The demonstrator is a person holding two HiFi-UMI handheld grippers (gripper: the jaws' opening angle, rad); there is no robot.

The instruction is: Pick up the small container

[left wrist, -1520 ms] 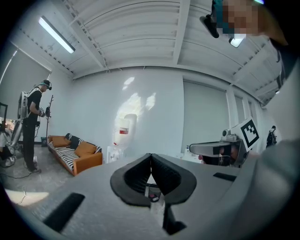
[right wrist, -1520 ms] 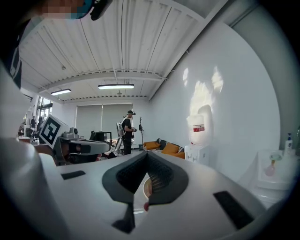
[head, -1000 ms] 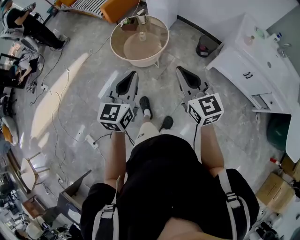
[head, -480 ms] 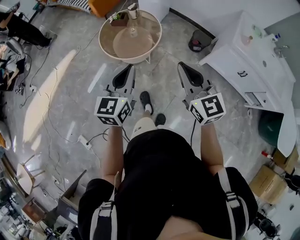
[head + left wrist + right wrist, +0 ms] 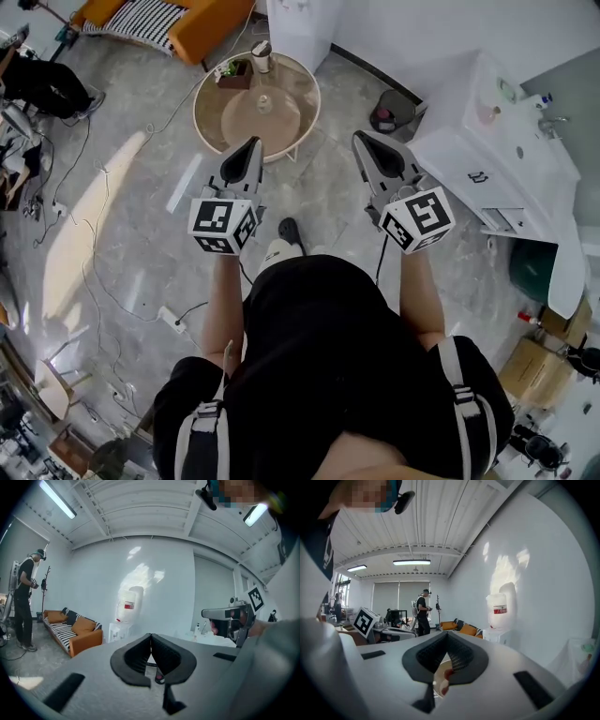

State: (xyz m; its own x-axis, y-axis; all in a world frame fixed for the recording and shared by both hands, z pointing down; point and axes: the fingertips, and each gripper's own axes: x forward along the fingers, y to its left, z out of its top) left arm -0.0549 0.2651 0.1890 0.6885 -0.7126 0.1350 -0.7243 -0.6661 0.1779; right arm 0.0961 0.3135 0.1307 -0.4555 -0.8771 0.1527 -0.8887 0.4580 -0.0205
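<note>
Small container (image 5: 265,101) waited mid-table (image 5: 199,117); I had stepped nearer, left gripper (image 5: 251,145) and right gripper (image 5: 358,139) both pressed together, empty.

The right tool (image 5: 447,635) fills the near foreground. Its two dark ribbed jaws are closed tip to tip with nothing gripped between them. A tan surface and a small reddish shape, too blurred to name, show through the gap beneath. At far centre a person (image 5: 423,612) wearing a backpack rig stands just left of a coat stand (image 5: 438,605). To the right, an orange sofa (image 5: 465,629) lines the white wall, near a water dispenser (image 5: 498,616) topped with a bottle. At left, the left tool's marker cube (image 5: 365,619) shows in front of curtained windows (image 5: 386,597). Strip lights (image 5: 411,562) run across the ribbed ceiling.
</note>
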